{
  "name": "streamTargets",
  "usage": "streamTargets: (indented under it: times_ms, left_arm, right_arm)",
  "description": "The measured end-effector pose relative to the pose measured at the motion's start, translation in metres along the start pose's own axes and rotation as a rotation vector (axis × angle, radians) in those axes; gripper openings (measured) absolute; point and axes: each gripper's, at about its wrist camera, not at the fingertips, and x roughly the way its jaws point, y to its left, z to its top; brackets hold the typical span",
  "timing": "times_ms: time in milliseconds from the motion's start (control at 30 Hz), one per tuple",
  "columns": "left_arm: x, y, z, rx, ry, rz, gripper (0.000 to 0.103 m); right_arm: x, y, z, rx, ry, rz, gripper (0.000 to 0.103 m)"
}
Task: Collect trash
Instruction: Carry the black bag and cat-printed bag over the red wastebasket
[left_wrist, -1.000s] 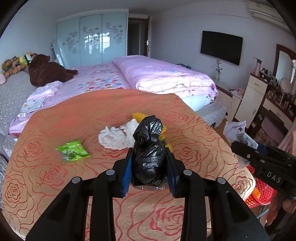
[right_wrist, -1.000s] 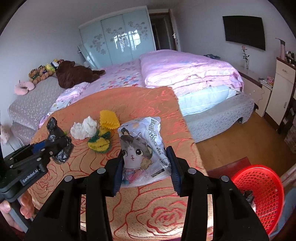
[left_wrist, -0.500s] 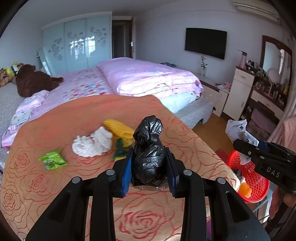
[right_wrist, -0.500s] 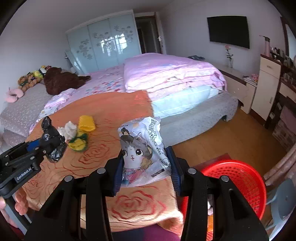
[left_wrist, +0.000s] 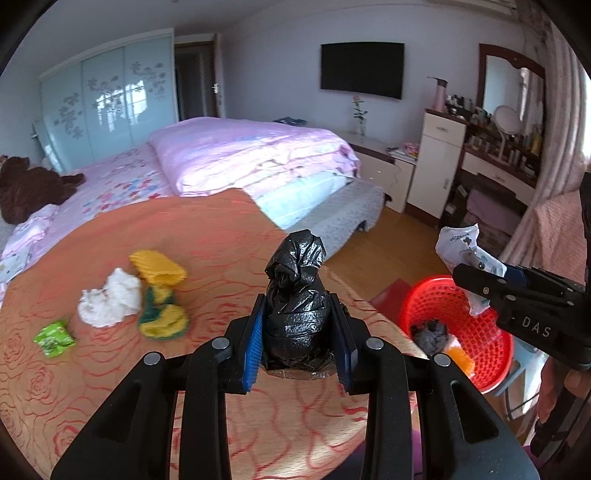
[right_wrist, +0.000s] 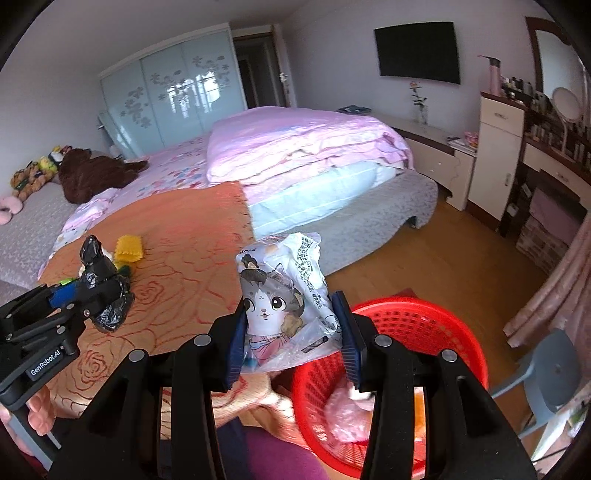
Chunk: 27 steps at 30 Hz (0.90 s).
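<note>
My left gripper (left_wrist: 298, 332) is shut on a knotted black trash bag (left_wrist: 295, 295) above the orange rose-patterned table cover (left_wrist: 110, 387). My right gripper (right_wrist: 291, 336) is shut on a white snack packet with a cartoon cat (right_wrist: 284, 295) and holds it over the near rim of the red basket (right_wrist: 424, 332). The basket (left_wrist: 480, 332) holds grey, pink and orange trash. On the cover lie a white tissue wad (left_wrist: 110, 299), a yellow and green wrapper pile (left_wrist: 159, 291) and a small green packet (left_wrist: 53, 338).
A bed with a pink quilt (left_wrist: 240, 155) stands behind the table. A white cabinet (left_wrist: 439, 162) and a dresser with a mirror (left_wrist: 513, 122) line the right wall. A grey-blue stool (right_wrist: 546, 369) stands beside the basket on the wooden floor.
Both grippers have swung to the right with their loads. The red basket has come closer, and the cat packet has moved from over the table to over the basket's rim.
</note>
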Motion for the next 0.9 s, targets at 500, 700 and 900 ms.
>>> streamTargets:
  times_ms: [500,700,900]
  left_arm:
    - [0.024,-0.050,0.006,0.064,0.041,-0.131,0.031]
    - [0.041,-0.078,0.006,0.107,0.074,-0.169,0.031]
    - [0.065,-0.112,-0.001,0.182,0.141,-0.224,0.031]
  right_arm:
    - [-0.015,-0.066,-0.025,0.123,0.020,-0.114,0.042]
    - [-0.009,-0.084,-0.030,0.162,0.037,-0.143,0.042]
    - [0.001,-0.099,-0.034,0.206,0.070,-0.152,0.042]
